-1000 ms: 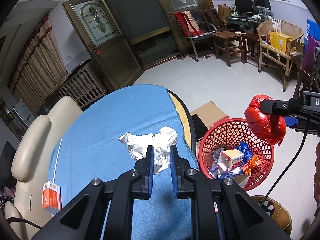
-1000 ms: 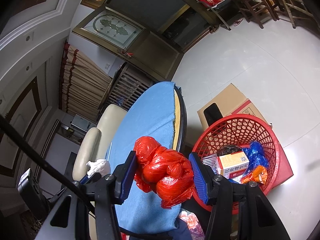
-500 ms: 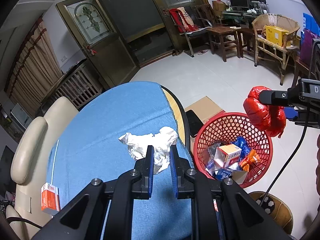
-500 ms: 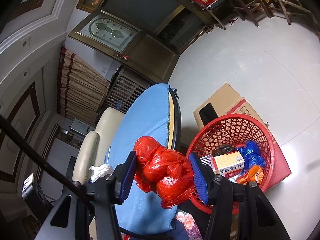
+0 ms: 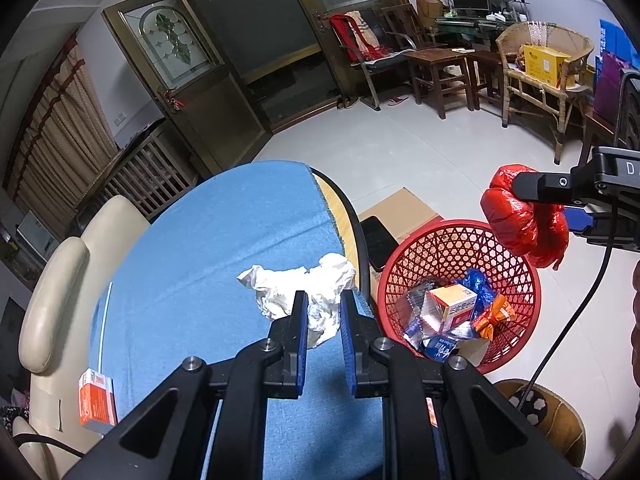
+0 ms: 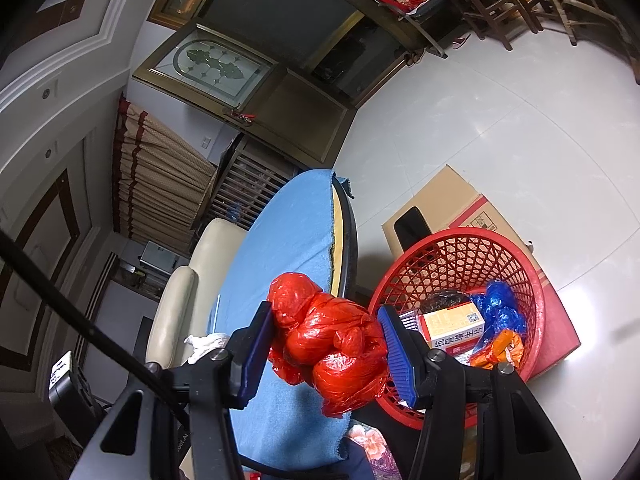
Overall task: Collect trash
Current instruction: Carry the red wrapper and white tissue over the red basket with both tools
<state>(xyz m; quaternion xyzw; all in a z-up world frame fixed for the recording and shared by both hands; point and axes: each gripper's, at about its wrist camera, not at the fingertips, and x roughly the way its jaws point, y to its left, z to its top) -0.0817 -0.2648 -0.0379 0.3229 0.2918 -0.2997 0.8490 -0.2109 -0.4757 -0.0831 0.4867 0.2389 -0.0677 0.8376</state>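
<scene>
The right claw [image 6: 324, 344] is clenched on a crumpled red plastic bag [image 6: 332, 344], held in the air just above the near rim of the red basket [image 5: 520, 276], which stands on the floor beside the tabletop [image 5: 208, 240]. The left claw [image 5: 323, 320] pinches a crumpled white paper [image 5: 296, 284] lying on the blue-covered tabletop, near the edge facing the basket.

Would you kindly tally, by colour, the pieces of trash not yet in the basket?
Red: 1, the bag in the right hand-held gripper
White: 1, the paper in the left hand-held gripper
Orange: 1, the box on the table
Total: 3
</scene>
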